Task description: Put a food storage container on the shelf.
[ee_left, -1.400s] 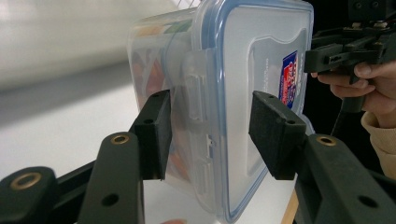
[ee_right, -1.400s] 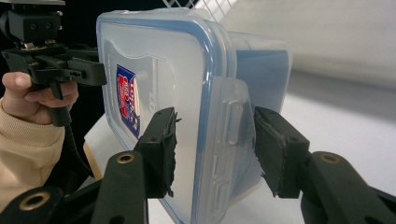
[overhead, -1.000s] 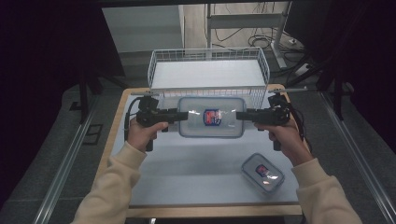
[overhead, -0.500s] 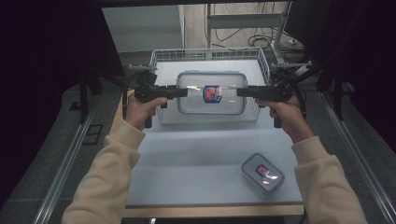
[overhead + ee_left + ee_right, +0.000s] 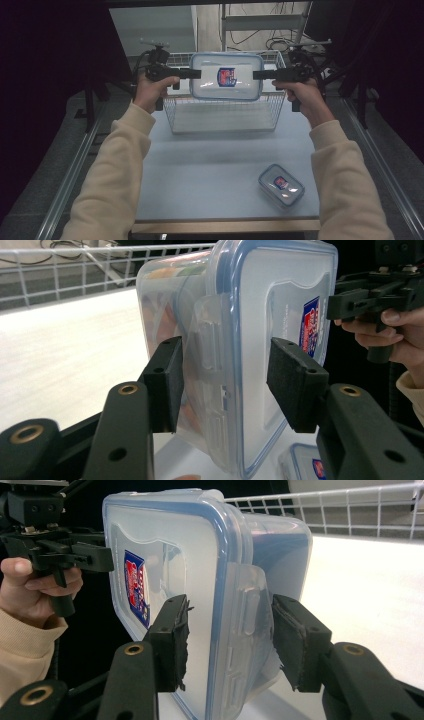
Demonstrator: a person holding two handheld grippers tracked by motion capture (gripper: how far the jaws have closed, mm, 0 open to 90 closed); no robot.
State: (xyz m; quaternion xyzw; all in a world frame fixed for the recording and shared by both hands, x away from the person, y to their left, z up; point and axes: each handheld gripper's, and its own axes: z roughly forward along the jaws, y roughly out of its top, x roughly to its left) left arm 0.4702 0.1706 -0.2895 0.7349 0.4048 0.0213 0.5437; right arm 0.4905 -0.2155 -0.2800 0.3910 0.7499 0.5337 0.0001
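Note:
A large clear container (image 5: 226, 76) with a blue-rimmed lid and a red-and-blue label hangs in the air, tipped with its lid toward the camera, above the white wire basket (image 5: 225, 112). My left gripper (image 5: 199, 74) is shut on its left end and my right gripper (image 5: 255, 75) on its right end. In the left gripper view the jaws of the left gripper (image 5: 230, 385) straddle the side latch of the container (image 5: 235, 340). In the right gripper view the right gripper (image 5: 235, 640) clamps the opposite latch of the container (image 5: 170, 570).
A smaller lidded container (image 5: 281, 185) with the same label lies on the pale table (image 5: 210, 170) at the front right. The basket stands at the table's far edge. Metal rails run along both sides, and cables lie on the floor behind.
Both grippers have carried the large container up off the table and away from the person, from in front of the basket to above it.

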